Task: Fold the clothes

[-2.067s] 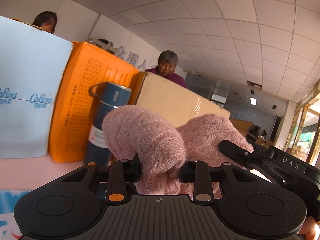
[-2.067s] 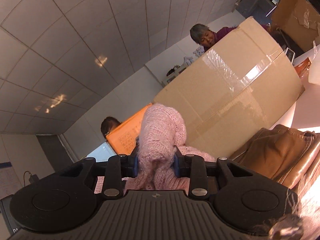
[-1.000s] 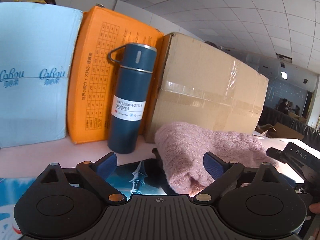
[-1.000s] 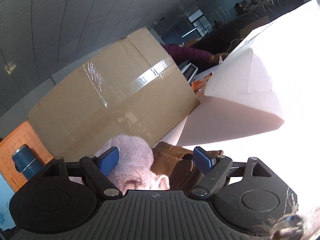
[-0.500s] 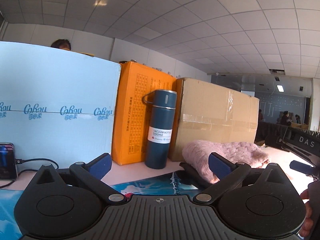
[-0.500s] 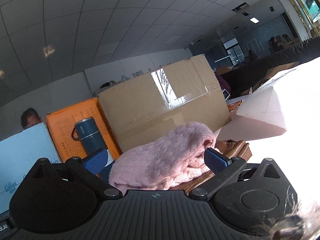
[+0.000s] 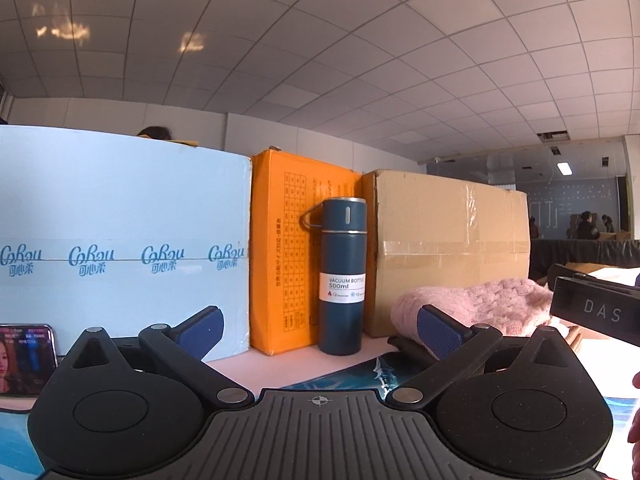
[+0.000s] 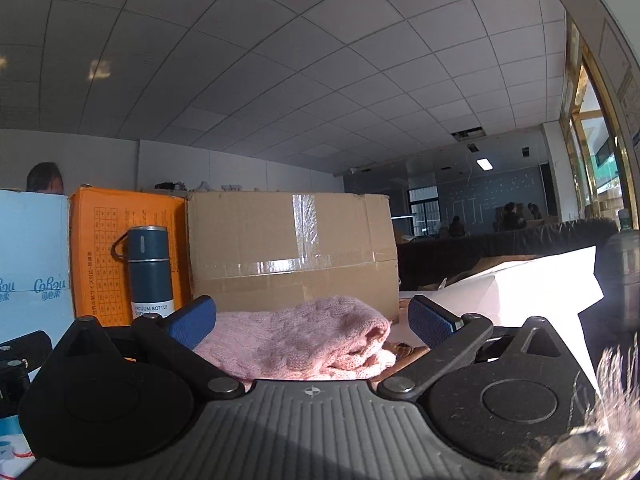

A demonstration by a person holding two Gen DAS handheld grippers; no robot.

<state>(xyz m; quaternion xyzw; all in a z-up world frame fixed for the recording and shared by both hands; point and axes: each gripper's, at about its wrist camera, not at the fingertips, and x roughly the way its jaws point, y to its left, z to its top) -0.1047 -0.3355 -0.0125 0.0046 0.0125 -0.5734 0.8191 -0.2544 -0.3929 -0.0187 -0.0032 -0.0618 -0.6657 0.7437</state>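
The left gripper (image 7: 319, 334) is spread wide with nothing between its blue pads (image 7: 438, 332), facing a bottle (image 7: 344, 276) that stands against an orange box (image 7: 288, 256). The right gripper (image 8: 312, 322) is equally wide and empty, its pads (image 8: 192, 320) framing the sweater (image 8: 296, 340) just ahead without touching it. That pink knit lies in a low bundle in front of the carton (image 8: 292, 244), apparently partly on a brown garment (image 8: 400, 350). Judging by the free jaws and the compact heap, this fold looks finished and released. The next move probably calls for checking the bundle sits square, or reaching for another piece; the loose knit could slump if nudged.
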